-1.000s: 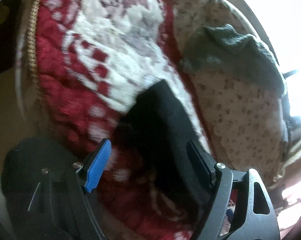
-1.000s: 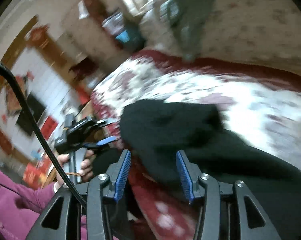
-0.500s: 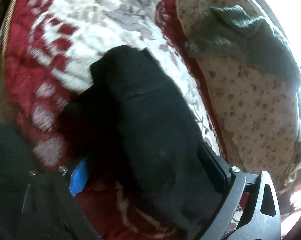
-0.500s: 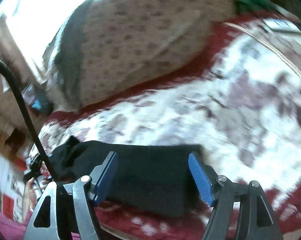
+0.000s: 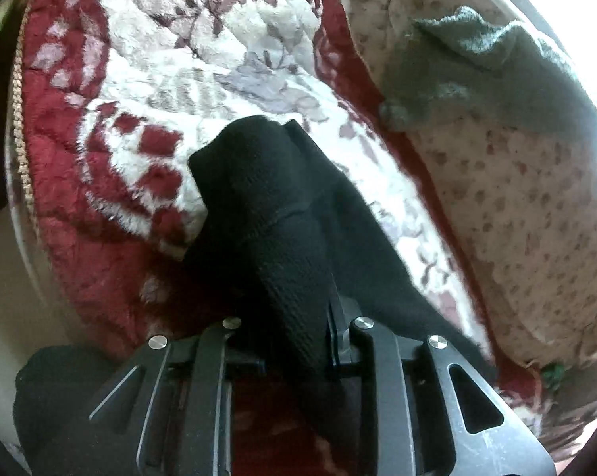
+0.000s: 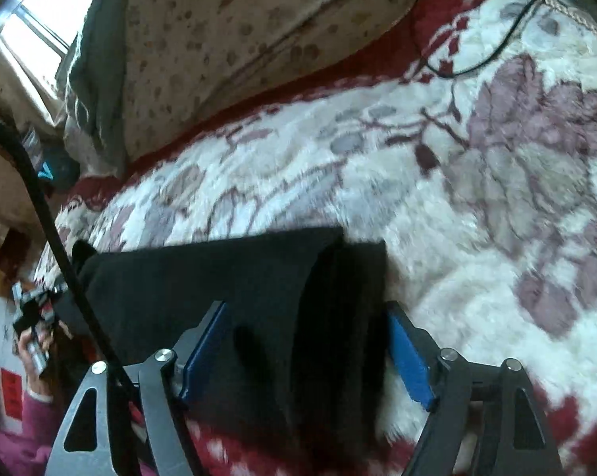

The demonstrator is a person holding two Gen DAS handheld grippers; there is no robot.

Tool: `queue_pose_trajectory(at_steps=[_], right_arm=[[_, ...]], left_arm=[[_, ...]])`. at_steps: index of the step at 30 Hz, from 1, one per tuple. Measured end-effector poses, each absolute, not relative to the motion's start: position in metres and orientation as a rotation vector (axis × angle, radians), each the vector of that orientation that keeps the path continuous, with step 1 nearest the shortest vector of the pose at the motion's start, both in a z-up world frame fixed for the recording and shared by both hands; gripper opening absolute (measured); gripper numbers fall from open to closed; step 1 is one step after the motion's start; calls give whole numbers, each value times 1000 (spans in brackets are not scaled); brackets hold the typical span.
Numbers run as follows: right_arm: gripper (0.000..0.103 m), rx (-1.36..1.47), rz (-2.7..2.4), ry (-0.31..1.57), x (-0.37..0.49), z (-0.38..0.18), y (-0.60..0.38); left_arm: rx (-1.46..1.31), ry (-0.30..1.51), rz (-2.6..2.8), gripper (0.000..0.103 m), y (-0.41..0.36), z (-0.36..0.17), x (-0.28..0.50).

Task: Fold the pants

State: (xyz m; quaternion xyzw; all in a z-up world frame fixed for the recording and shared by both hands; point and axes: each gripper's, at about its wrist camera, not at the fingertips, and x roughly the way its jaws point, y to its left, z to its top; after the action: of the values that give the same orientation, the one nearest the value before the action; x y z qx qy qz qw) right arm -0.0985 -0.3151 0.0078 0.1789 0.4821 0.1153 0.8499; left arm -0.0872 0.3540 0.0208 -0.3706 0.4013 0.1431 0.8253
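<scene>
The black pants (image 5: 266, 202) lie on a red and white floral blanket (image 5: 147, 79). My left gripper (image 5: 294, 325) is shut on a bunched end of the pants; the fabric covers the fingertips. In the right wrist view the pants (image 6: 219, 277) stretch leftward as a folded strip. My right gripper (image 6: 306, 353) is open, its blue pads (image 6: 407, 357) on either side of the folded end of the pants, which fills the gap between them. The left gripper (image 6: 32, 309) shows small at the far left, in the person's hand.
A beige patterned pillow (image 5: 517, 198) lies behind the blanket with a grey-green towel (image 5: 477, 63) draped over it. A thin black cable (image 6: 477, 51) lies on the blanket's far corner. The blanket's corded edge (image 5: 18, 119) runs along the left. A bright window (image 6: 32, 16) is behind.
My left gripper has closed on the end of the pants. My right gripper has come down over the folded end, jaws still apart.
</scene>
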Motion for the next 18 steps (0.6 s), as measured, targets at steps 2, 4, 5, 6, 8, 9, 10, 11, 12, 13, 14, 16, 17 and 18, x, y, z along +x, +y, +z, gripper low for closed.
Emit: queue_pose_trajectory(at_steps=[2, 4, 5, 6, 8, 9, 10, 11, 12, 13, 14, 16, 17, 18], right_arm=[[64, 360, 226, 997, -100, 8, -312], [54, 329, 193, 982, -102, 7, -308], [38, 323, 191, 979, -103, 7, -307], [12, 331, 206, 972, -102, 8, -308], [12, 336, 261, 949, -101, 15, -306], [12, 290, 254, 947, -100, 19, -301], [12, 251, 251, 942, -99, 23, -297], [12, 242, 253, 934, -97, 28, -296], [12, 244, 255, 922, -96, 33, -298], [12, 243, 255, 904, -96, 40, -301], [12, 241, 252, 882, -96, 47, -304], [12, 232, 242, 851, -99, 59, -312], [12, 227, 231, 843, -100, 63, -316], [12, 226, 220, 846, -99, 63, -318]], left_arm=[[-755, 839, 313, 20, 349, 22, -88], [-745, 842, 325, 20, 347, 22, -85], [-739, 847, 332, 20, 346, 22, -84], [-731, 850, 339, 20, 344, 22, -82], [-713, 848, 343, 20, 341, 27, -80], [-705, 839, 337, 20, 339, 31, -79], [-706, 832, 332, 20, 338, 34, -79], [-710, 821, 323, 20, 338, 39, -80], [-716, 808, 310, 20, 338, 43, -81], [-721, 796, 297, 20, 337, 47, -83], [-728, 784, 283, 20, 336, 50, -85], [-735, 774, 252, 20, 332, 52, -91], [-732, 782, 244, 20, 329, 50, -92], [-721, 801, 246, 21, 326, 44, -92]])
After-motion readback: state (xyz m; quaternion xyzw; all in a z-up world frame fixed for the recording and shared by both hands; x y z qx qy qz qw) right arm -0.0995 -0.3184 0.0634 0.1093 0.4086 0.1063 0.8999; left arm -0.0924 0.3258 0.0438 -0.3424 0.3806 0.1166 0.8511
